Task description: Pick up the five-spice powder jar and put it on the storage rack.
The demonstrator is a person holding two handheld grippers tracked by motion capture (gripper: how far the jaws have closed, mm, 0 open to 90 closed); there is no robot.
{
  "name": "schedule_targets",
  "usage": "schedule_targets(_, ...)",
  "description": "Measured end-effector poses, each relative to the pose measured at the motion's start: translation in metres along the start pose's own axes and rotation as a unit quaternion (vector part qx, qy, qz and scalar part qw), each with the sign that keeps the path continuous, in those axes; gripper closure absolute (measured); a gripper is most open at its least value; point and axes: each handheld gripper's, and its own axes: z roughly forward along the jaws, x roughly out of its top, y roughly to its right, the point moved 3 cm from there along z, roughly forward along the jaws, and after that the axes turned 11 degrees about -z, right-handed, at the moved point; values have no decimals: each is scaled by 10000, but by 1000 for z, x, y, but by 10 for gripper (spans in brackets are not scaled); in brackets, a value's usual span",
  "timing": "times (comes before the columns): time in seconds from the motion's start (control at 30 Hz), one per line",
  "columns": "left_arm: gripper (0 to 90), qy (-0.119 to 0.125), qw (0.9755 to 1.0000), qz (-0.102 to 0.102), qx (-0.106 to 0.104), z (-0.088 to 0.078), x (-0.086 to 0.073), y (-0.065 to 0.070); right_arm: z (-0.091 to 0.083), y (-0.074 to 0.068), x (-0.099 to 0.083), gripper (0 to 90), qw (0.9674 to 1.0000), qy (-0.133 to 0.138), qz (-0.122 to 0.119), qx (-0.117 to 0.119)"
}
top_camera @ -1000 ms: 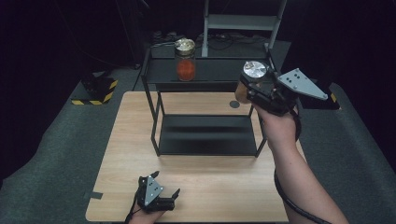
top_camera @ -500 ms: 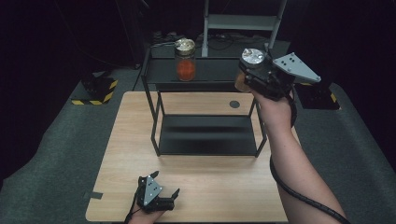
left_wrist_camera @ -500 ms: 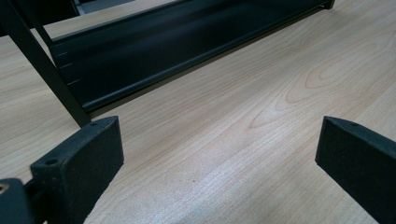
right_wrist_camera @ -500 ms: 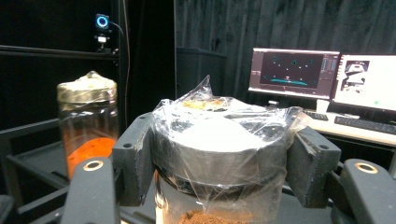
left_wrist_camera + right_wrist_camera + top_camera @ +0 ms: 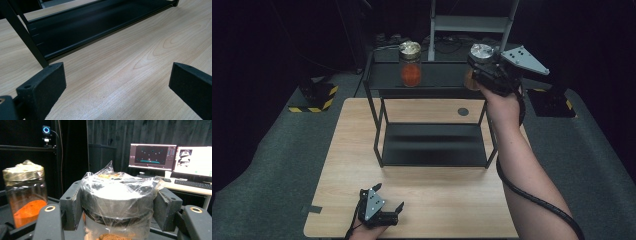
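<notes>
Dark room, grey carpet (image 5: 272,165), wooden table (image 5: 432,200), lit monitors (image 5: 172,160), possibly dark wall panels

The right gripper (image 5: 482,65) hung over the top shelf (image 5: 437,75) at its right end, gripping a wrapped jar (image 5: 117,195). To its left the shelf top was bare until the orange-powder jar (image 5: 410,64). The left gripper (image 5: 379,210) had open table (image 5: 447,200) ahead, up to the rack's lower shelf (image 5: 434,145).

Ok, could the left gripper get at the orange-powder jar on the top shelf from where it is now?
Probably not without a big move. The left gripper sits open and low at the table's near edge, while the orange-powder jar stands on the rack's top shelf at the far side. Nothing blocks it from above, though.
</notes>
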Motion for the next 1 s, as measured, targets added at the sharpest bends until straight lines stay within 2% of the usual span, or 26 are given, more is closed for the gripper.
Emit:
schedule_targets(0.57,13,45,10000,-26,-24,-1,-1,-2,16,5,-4,343,9999,-108,46,-95)
schedule_targets(0.83,13,60,10000,-23,-30,-1,-2,-2,18,6,-8,341,9999,-79,55,-50)
schedule_targets(1.0,13,66,10000,-35,-35,-1,-2,-2,22,9,-10,339,9999,-69,154,-17)
